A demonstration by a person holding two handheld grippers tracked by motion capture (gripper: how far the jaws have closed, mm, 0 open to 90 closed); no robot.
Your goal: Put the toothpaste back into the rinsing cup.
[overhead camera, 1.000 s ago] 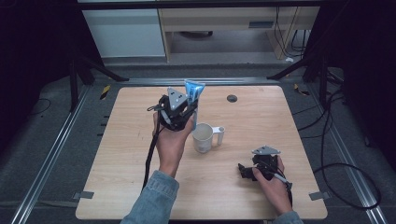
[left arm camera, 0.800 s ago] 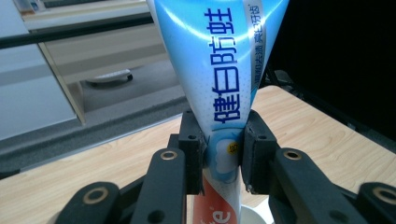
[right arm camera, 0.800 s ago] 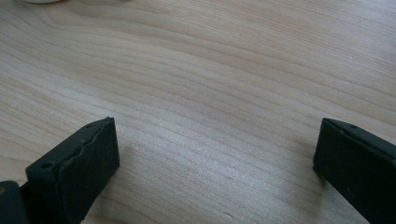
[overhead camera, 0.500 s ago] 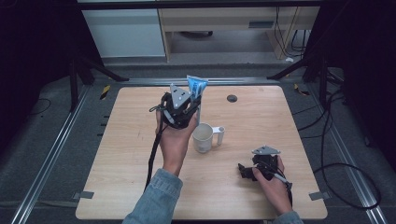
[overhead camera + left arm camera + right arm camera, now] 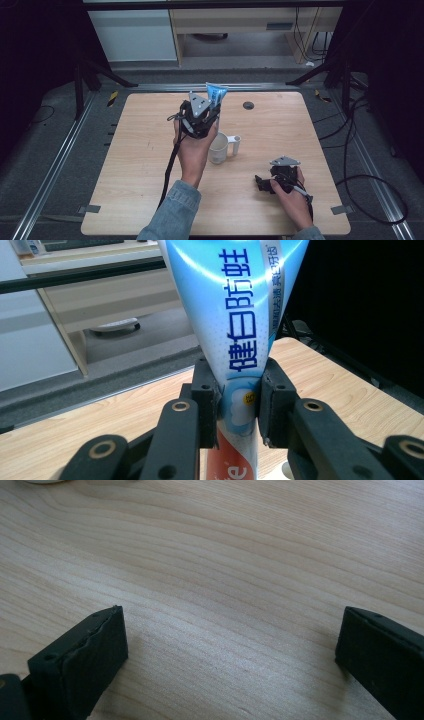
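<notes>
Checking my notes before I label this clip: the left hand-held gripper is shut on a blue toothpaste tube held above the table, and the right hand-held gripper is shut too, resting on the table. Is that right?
Not quite. The right hand-held gripper is open: the right gripper view shows its jaws wide apart over bare table with nothing between them. The rest stands: the left hand-held gripper is shut on the tube.

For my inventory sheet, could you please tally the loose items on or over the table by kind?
Toothpaste tube, held in the left tongs: 1
White mug: 1
Small dark round object, too small to identify: 1
Total: 3
</notes>
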